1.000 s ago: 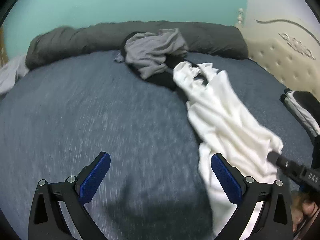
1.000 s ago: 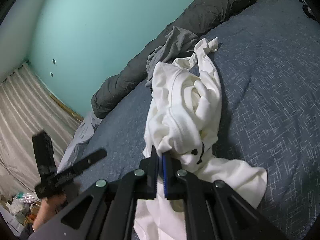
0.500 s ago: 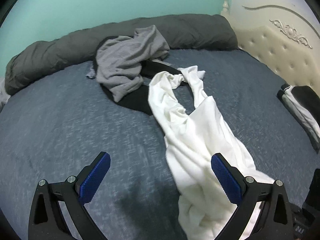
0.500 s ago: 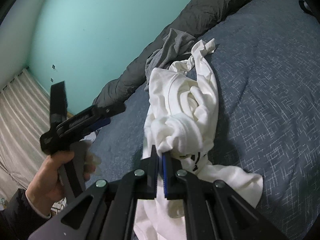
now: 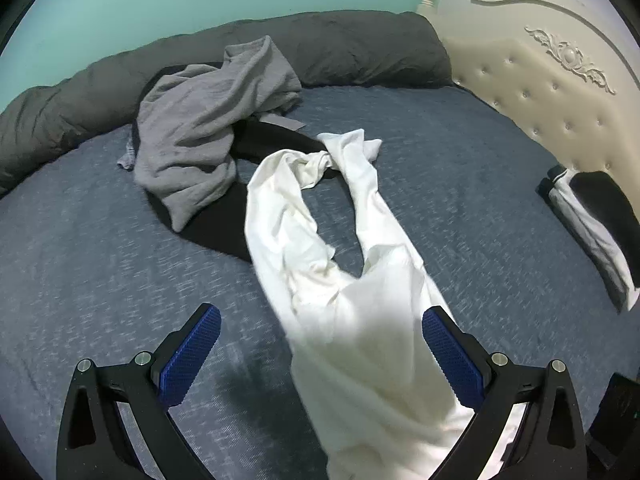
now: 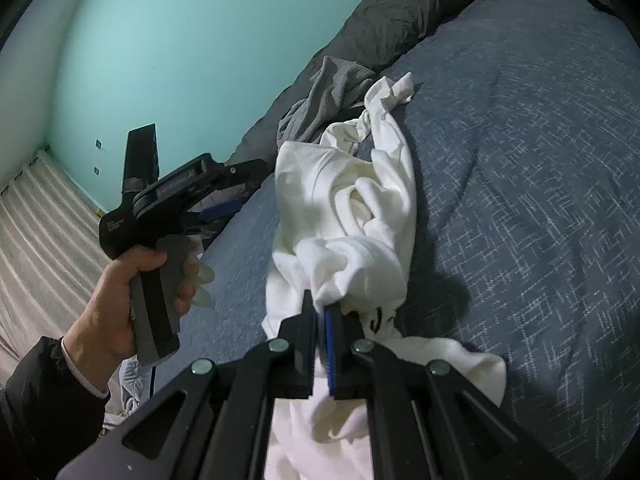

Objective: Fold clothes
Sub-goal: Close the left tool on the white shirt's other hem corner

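Observation:
A white shirt (image 5: 352, 280) lies stretched and twisted across the blue bed cover (image 5: 100, 248), its far end by a grey garment (image 5: 200, 128). My left gripper (image 5: 320, 344) is open, and the shirt's near part passes between its blue pads without being pinched. In the right wrist view my right gripper (image 6: 322, 312) is shut on a bunched fold of the white shirt (image 6: 348, 216), lifting it a little off the cover. The left gripper (image 6: 224, 196), held by a hand (image 6: 120, 292), hangs at the left of that view.
The grey garment rests on a black one (image 5: 272, 140). A dark grey duvet roll (image 5: 340, 48) runs along the far side. A folded black and white piece (image 5: 592, 220) lies at the right by the cream tufted headboard (image 5: 540, 92). A teal wall (image 6: 180, 40) stands behind.
The left gripper has swung right and closer, so the white shirt now runs between its open fingers. The right gripper stays shut on the shirt, and the hand with the left gripper has come nearer.

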### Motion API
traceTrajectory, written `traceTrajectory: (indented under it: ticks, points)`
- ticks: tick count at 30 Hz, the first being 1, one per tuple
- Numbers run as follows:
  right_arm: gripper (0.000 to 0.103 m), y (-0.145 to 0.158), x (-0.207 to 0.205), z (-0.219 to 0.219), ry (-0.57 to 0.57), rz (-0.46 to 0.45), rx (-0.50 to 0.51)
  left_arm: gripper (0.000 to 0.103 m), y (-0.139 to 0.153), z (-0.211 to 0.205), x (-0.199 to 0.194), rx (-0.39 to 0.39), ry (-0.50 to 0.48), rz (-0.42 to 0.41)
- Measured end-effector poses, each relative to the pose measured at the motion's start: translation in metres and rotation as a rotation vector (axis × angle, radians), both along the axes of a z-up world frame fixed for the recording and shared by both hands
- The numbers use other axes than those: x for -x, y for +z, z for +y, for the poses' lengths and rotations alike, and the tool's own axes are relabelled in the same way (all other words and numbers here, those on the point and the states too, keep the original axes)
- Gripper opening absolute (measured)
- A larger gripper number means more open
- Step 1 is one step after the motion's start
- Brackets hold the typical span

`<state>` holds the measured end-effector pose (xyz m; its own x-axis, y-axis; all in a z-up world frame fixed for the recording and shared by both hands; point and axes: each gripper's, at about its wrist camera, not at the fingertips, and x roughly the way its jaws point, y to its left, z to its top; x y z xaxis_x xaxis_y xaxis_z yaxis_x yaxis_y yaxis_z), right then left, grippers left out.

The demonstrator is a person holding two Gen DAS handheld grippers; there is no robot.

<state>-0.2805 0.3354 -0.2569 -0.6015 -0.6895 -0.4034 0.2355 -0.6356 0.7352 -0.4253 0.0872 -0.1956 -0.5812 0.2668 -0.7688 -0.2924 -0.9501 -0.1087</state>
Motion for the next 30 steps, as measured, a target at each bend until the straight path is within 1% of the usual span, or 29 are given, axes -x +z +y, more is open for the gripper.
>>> traceTrajectory:
  ticks: [3,7,11,13,19,22,24,26,27,29,30]
  points:
    - [0.003,-0.003,0.002,0.003,-0.007,-0.012,0.006,0.102,-0.003,0.005,0.01,-0.019,-0.008,-0.02]
    - [0.003,-0.004,0.005,0.004,-0.007,-0.018,0.009,0.101,-0.003,0.013,0.018,-0.019,-0.029,-0.024]
    - [0.003,-0.006,0.005,0.005,-0.009,-0.025,0.013,0.095,-0.006,0.022,0.023,-0.001,-0.054,-0.032]
    - [0.003,-0.006,0.004,0.005,-0.009,-0.028,0.016,0.093,-0.007,0.027,0.026,0.009,-0.066,-0.037]
    - [0.003,-0.006,0.002,0.005,-0.01,-0.032,0.018,0.083,-0.017,0.037,0.029,0.034,-0.085,-0.064]
    - [0.003,-0.006,0.002,0.005,-0.011,-0.033,0.019,0.068,-0.023,0.041,0.029,0.051,-0.096,-0.077]
    - [0.003,-0.006,0.002,0.005,-0.011,-0.034,0.019,0.062,-0.025,0.042,0.028,0.052,-0.107,-0.083]
    - [0.003,-0.006,0.002,0.005,-0.011,-0.035,0.019,0.045,-0.028,0.044,0.028,0.058,-0.121,-0.09]
    - [0.003,-0.007,0.002,0.005,-0.011,-0.036,0.019,0.042,-0.028,0.045,0.027,0.065,-0.129,-0.089]
    - [0.003,-0.007,0.003,0.004,-0.012,-0.037,0.019,0.03,-0.029,0.047,0.025,0.073,-0.14,-0.086]
    - [0.003,-0.007,0.003,0.004,-0.013,-0.038,0.019,0.027,-0.029,0.047,0.025,0.077,-0.144,-0.084]
